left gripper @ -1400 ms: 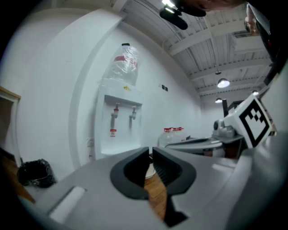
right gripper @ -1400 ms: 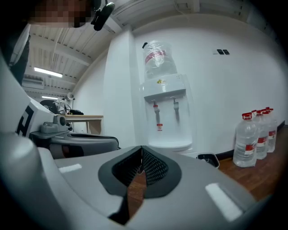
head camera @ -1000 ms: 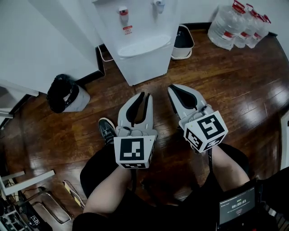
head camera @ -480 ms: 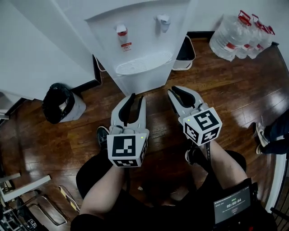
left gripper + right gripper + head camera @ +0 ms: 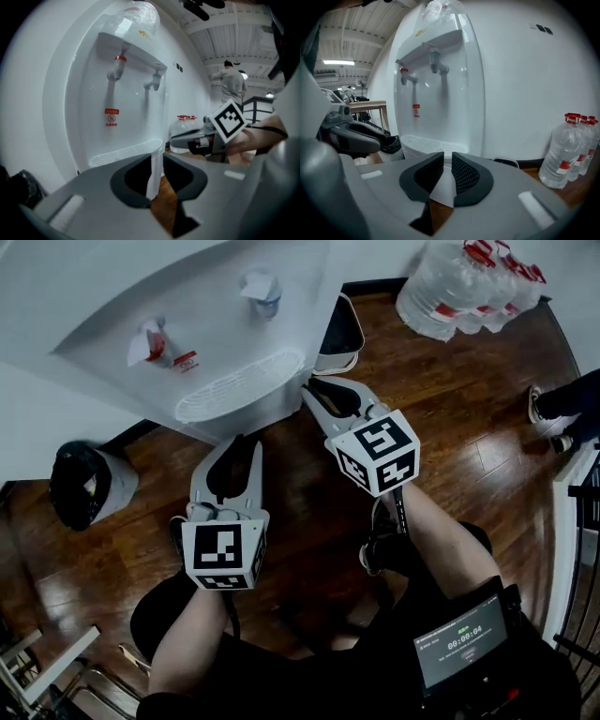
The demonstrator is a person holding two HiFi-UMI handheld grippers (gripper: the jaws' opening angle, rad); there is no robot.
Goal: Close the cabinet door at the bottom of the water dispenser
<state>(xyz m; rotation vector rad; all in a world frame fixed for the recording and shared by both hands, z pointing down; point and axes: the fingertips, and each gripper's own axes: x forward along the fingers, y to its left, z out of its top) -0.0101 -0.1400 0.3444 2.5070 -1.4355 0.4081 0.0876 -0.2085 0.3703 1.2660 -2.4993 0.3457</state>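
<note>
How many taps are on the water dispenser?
2: a red-capped tap on the left of the dispenser front in the head view, and a second tap to its right, both above the drip tray.

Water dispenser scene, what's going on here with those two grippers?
A person holds a gripper in each hand in front of the white floor-standing water dispenser. The left gripper and right gripper both point toward its lower front. Both sets of fingers have just been opening and stand slightly apart, with nothing between them. The bottom cabinet door is out of sight in these views, so its state cannot be told.
</note>
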